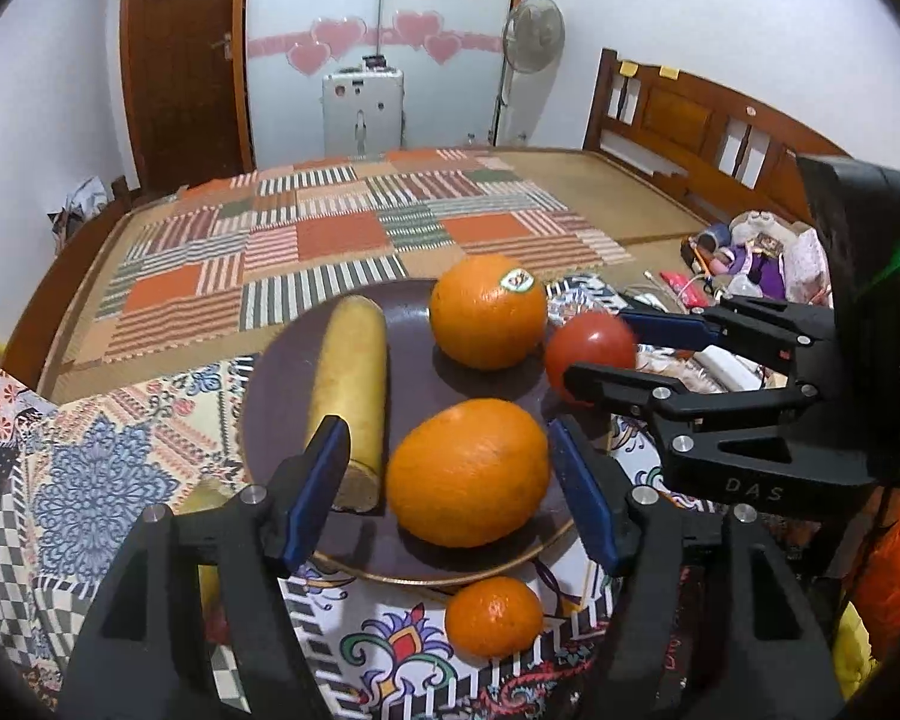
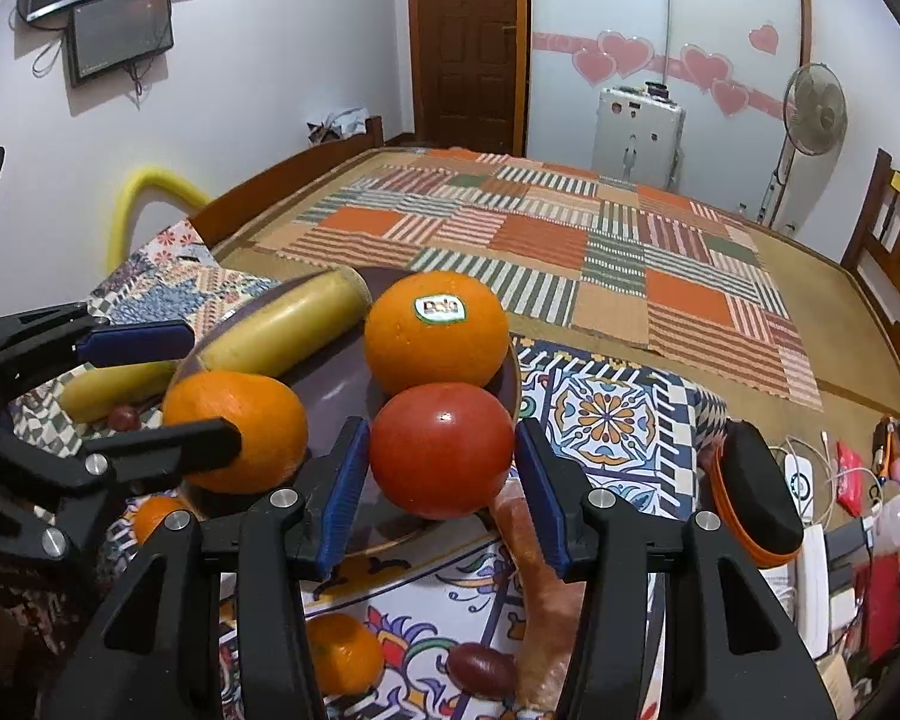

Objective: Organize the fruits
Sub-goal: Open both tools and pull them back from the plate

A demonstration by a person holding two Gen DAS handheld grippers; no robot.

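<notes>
**Two grippers crowd one plate of fruit**

While the banana piece (image 1: pixel 354 384) lies along the left side of the dark plate (image 1: pixel 282 396), the left gripper (image 1: pixel 450 480) straddles the near orange (image 1: pixel 468 471) with its blue pads standing clear on both sides, so it grips nothing. Behind sits the stickered orange (image 1: pixel 487 311), and at the plate's right rim the right gripper (image 1: pixel 594 354) brackets a red tomato (image 1: pixel 588 354); in its own view a pad lies against each flank of that tomato (image 2: pixel 441 450), and I judge it held.

Round fruit may roll: a nudge from either finger could push an orange across the plate, and the tomato, set down at the rim, could tumble onto the patterned cloth (image 1: pixel 108 468).

Only the right wrist view shows a second banana (image 2: pixel 117 384) off the plate at left, a grape (image 2: pixel 481 663) and a pale sausage-like piece (image 2: pixel 540 588). Both views catch the small tangerine (image 1: pixel 493 618) in front of the plate.
</notes>
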